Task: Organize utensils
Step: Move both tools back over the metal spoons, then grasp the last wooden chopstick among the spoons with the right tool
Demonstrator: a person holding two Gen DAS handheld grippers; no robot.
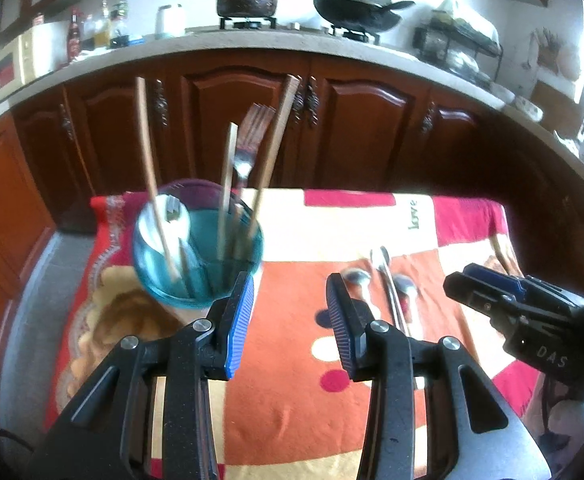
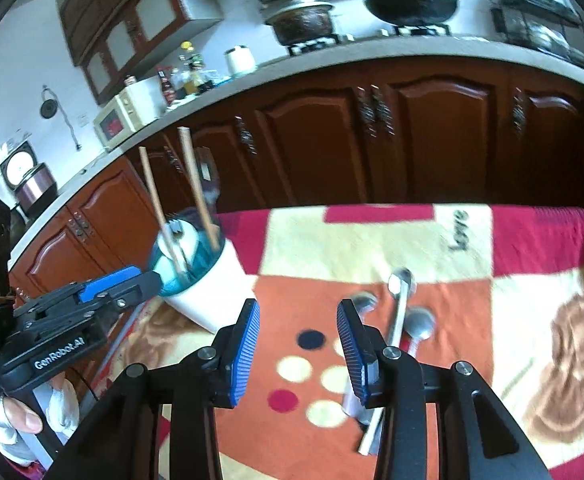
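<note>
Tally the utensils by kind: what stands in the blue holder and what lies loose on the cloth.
Wooden chopsticks in the holder: 3
Forks in the holder: 1
Spoons lying on the cloth: 3
Total: 7

Colours on the table and counter

The cloth [image 1: 292,420] is a patchwork of orange, cream and crimson blocks with cream, red and dark dots. The holder [image 1: 196,248] is teal inside and white outside [image 2: 208,292]. The spoons [image 2: 404,312] are silver, the chopsticks [image 1: 150,172] pale tan, the cabinets [image 1: 372,128] reddish brown, the gripper pads [image 1: 239,320] blue.
</note>
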